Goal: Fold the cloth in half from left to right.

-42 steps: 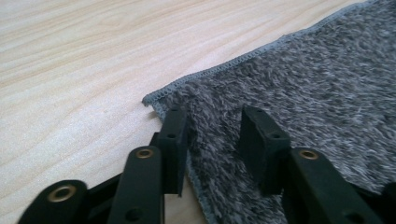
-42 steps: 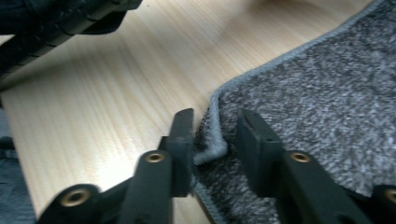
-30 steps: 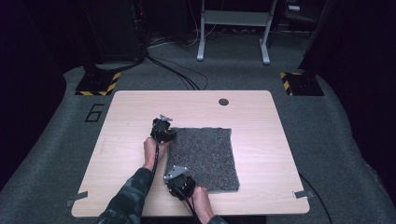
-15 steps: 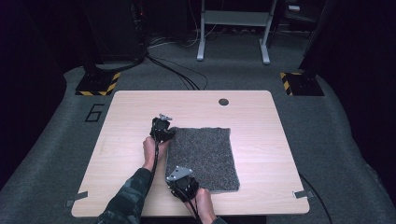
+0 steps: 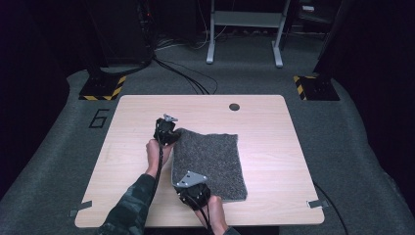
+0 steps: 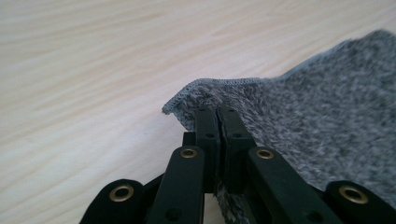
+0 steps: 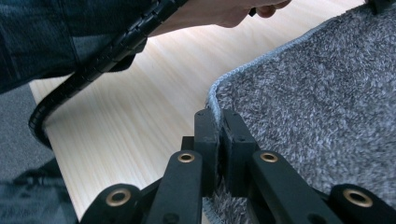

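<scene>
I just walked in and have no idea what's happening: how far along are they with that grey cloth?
Early, it seems. Done: both corners on the near-left edge of the grey cloth are gripped, the left gripper and right gripper each shut on one. In hand: that edge is lifting off the table. Left: probably the fold itself; the cloth lies otherwise flat.

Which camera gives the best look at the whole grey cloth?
The high view: the entire grey cloth lies on the table, its left corners pinched. The left gripper view and the right gripper view show one stitched corner each, clamped in black jaws.
</scene>
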The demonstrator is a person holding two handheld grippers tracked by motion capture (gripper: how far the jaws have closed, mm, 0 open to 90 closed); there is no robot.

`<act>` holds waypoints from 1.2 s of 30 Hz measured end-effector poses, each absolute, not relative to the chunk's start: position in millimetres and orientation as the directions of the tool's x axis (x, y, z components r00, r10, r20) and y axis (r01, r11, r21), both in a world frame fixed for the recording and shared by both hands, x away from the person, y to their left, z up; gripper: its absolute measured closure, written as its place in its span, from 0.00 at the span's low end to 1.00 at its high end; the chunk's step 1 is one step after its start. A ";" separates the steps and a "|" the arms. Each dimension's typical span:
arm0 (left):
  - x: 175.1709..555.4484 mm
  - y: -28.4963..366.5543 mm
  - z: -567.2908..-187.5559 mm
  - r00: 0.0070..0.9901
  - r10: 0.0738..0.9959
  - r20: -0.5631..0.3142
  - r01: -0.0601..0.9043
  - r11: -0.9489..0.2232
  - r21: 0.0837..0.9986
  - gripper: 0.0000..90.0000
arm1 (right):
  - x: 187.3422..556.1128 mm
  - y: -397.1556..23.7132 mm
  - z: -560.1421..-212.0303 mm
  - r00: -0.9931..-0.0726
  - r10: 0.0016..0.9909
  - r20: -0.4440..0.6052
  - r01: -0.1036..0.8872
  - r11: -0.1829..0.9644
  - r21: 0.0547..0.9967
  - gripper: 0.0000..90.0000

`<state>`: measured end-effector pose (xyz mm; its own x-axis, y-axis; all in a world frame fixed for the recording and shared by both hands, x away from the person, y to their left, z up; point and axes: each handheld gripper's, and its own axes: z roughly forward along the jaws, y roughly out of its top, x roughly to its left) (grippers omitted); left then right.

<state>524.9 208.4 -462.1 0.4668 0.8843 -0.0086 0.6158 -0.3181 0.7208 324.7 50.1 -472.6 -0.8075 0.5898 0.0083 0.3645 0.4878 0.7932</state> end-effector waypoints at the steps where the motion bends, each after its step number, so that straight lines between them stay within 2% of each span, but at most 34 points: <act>1: 524.6 211.9 -456.2 0.457 0.889 -0.003 0.614 -0.313 0.725 0.97 | 325.3 53.3 -468.6 -0.812 0.583 0.007 0.355 0.485 0.800 0.96; 8: 522.8 215.8 -422.5 0.453 0.890 0.054 0.590 -0.344 0.731 0.97 | 324.5 56.2 -448.2 -0.814 0.580 0.005 0.320 0.442 0.838 0.96; 36: 534.8 133.4 -447.6 0.541 0.840 0.052 0.556 -0.403 0.727 0.97 | 323.5 -17.9 -473.4 -0.722 0.691 0.036 0.442 0.420 0.793 0.95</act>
<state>534.8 133.4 -447.6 0.5408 0.8395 0.0524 0.5556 -0.4033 0.7271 323.5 -17.9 -473.4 -0.7216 0.6914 0.0361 0.4418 0.4196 0.7930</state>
